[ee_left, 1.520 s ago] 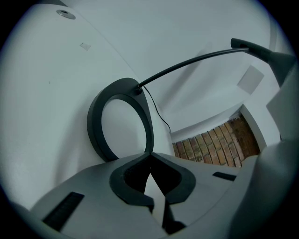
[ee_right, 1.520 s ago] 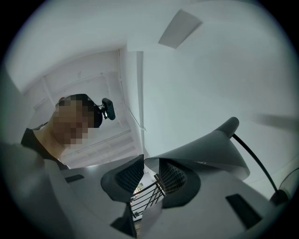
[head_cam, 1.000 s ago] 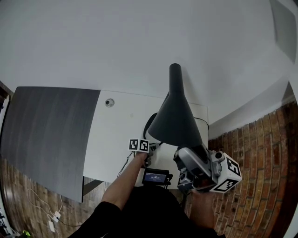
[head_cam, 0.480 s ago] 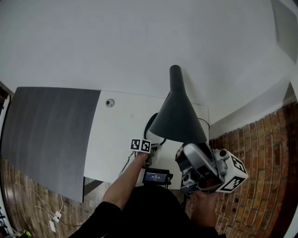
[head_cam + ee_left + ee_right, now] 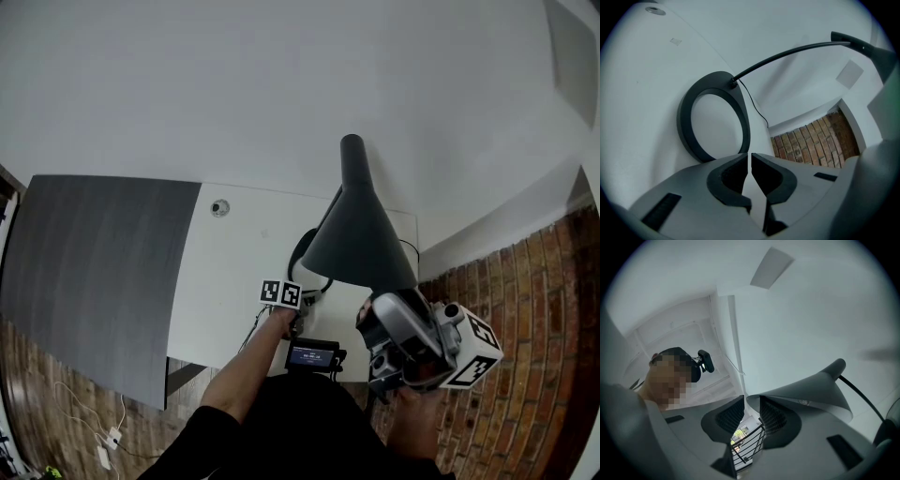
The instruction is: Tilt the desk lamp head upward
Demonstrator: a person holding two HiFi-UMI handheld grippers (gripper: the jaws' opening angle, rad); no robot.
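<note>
The left gripper (image 5: 750, 158) pointed slightly downward, its jaws pressed together and empty. The right gripper (image 5: 751, 401) angled upward, clamping the dark grey conical lamp shade (image 5: 813, 389) by its rim.

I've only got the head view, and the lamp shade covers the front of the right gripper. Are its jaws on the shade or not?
Observer: Yes. In the right gripper view, the right gripper has the rim of the lamp shade between its jaws, and they look closed on it.
Operator: And the left one, down by the base?
Observer: The left gripper has its jaws together with nothing between them.
Operator: What is it pointing at?
Observer: The lamp base, an open ring with the white desk showing through its middle.
</note>
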